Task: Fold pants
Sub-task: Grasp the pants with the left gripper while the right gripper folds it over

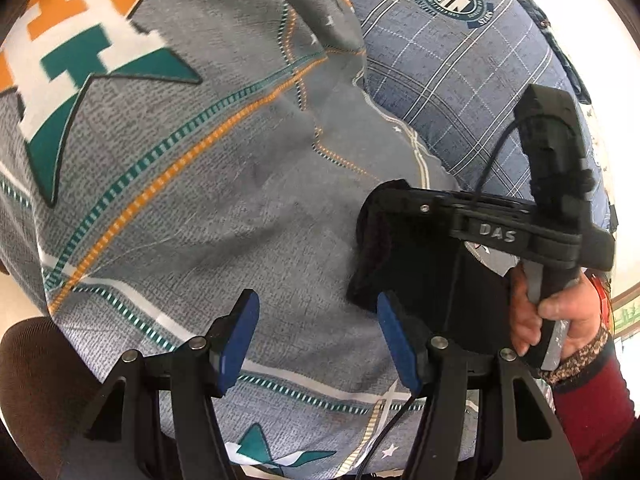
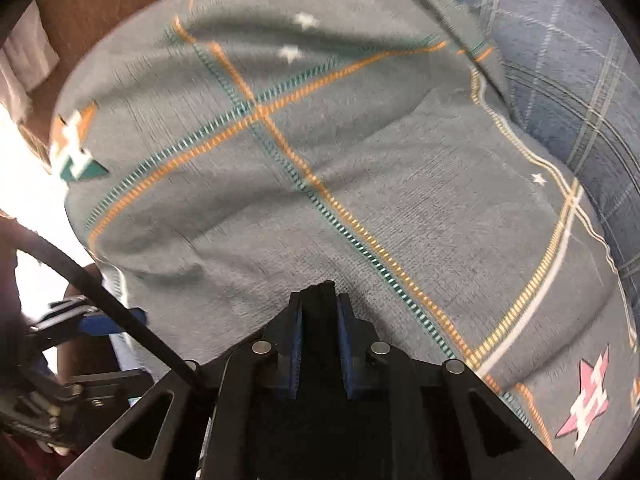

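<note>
Pants [image 1: 420, 280], black, bunched on the grey bedspread [image 1: 200, 200]; right gripper [image 2: 320, 300] pinches them tight, left gripper [image 1: 318, 312] gapes half-open, holding nothing.

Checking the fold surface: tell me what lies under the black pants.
The black pants lie on the grey patterned bedspread; whatever sits directly beneath them stays covered.

A bed fills both views, covered by a grey bedspread [image 1: 224, 208] with teal and orange stitched lines and star patches. At two o'clock lies a blue checked pillow [image 1: 460, 64]. Brown wood [image 2: 120, 4] shows at eleven o'clock, with glaring daylight [image 2: 28, 200] at nine o'clock.
</note>
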{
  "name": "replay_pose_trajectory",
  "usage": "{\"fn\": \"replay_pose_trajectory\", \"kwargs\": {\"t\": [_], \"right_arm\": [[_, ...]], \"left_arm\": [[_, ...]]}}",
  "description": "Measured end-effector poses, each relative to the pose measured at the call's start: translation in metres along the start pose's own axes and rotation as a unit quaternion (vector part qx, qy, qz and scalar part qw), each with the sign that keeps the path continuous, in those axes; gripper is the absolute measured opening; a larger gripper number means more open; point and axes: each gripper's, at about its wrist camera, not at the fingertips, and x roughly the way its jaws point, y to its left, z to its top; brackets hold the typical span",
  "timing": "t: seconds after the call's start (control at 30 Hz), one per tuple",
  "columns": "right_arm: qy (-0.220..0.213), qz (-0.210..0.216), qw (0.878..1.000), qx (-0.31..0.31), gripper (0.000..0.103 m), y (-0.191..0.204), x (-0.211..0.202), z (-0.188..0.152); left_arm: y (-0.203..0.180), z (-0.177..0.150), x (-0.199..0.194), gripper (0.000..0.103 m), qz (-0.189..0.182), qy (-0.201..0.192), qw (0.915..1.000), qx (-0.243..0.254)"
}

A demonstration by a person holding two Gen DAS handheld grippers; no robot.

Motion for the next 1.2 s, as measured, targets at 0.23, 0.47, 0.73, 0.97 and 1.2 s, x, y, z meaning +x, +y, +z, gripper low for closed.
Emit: {"fn": "replay_pose_trajectory", "kwargs": {"t": [0.23, 0.47, 0.73, 0.97, 1.2], "right_arm": [[-0.037, 0.018, 0.999, 0.029, 0.015, -0.007, -0.033, -0.007], [-0.041, 0.028, 0.998, 0.035, 0.015, -0.005, -0.039, -0.011], [-0.025, 0.026, 0.999, 0.036, 0.021, -0.007, -0.019, -0.015], [0.003, -0.009, 1.0, 0.015, 0.072, -0.003, 0.009, -0.004], [0.022, -0.053, 0.998, -0.025, 0.02, 0.021, 0.015, -0.008]], "left_arm": [[-0.026, 0.007, 0.014, 0.061, -0.028, 0.0, 0.9983, 0.051], [-0.04, 0.015, 0.054, 0.063, -0.049, 0.036, 0.9958, 0.068], [-0.042, 0.014, 0.06, 0.012, -0.072, 0.05, 0.9948, 0.053], [-0.039, 0.009, 0.054, 0.012, -0.067, 0.046, 0.9957, 0.043], [-0.049, 0.012, 0.042, 0.012, -0.076, 0.043, 0.9956, 0.035]]}}
